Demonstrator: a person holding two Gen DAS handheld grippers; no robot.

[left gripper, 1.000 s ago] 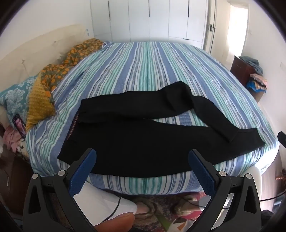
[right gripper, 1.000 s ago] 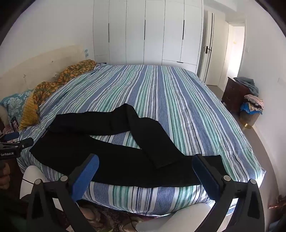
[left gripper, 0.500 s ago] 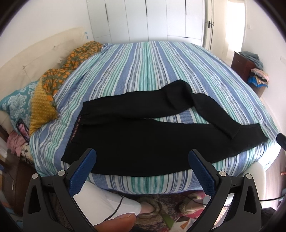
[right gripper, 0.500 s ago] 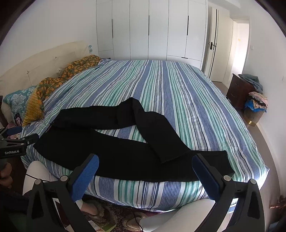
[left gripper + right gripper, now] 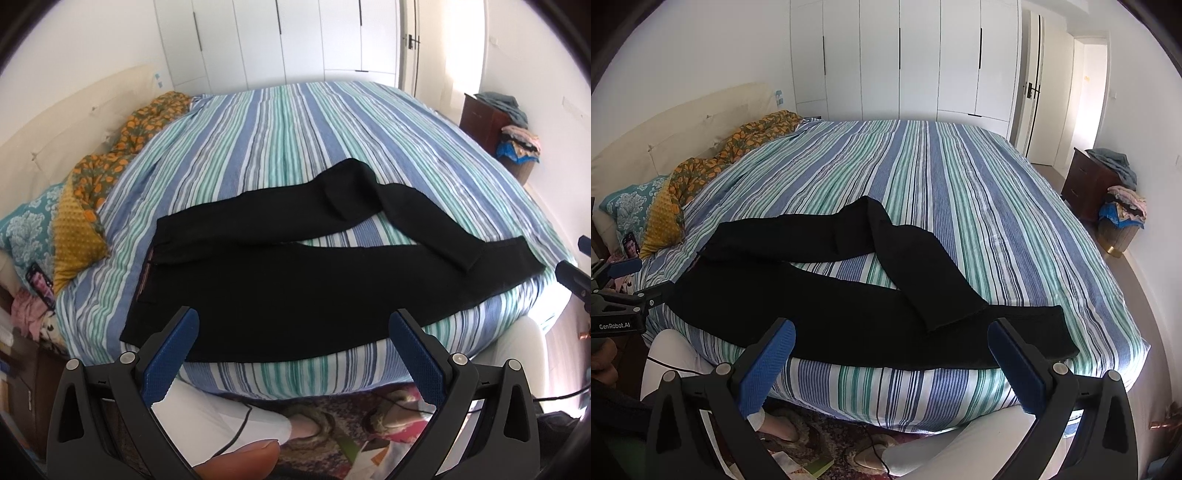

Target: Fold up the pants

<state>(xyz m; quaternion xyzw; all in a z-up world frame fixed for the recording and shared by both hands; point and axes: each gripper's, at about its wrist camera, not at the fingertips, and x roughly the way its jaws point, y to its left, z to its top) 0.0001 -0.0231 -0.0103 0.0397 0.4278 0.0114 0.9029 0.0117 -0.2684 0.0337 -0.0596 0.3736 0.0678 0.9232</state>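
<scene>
Black pants (image 5: 295, 280) lie across the near edge of the striped bed (image 5: 295, 129), waistband to the left, hems to the right. The far leg is bent back over the near leg; the right wrist view shows this too (image 5: 849, 295). My left gripper (image 5: 293, 325) is open and empty, held off the bed's edge near the waist end. My right gripper (image 5: 892, 336) is open and empty, off the edge near the hem end. The left gripper's body shows at the left of the right wrist view (image 5: 620, 306).
Orange floral bedding (image 5: 110, 166) and a teal pillow (image 5: 26, 225) lie at the bed's left side. A dark wooden cabinet (image 5: 1097, 184) and a basket of clothes (image 5: 1123, 218) stand at the right wall. The person's feet (image 5: 314, 424) are on a patterned rug below.
Both grippers have risen and tilted slightly, so the bed and pants sit lower and nearer in each view. The pants have not moved. Both grippers stay open.
</scene>
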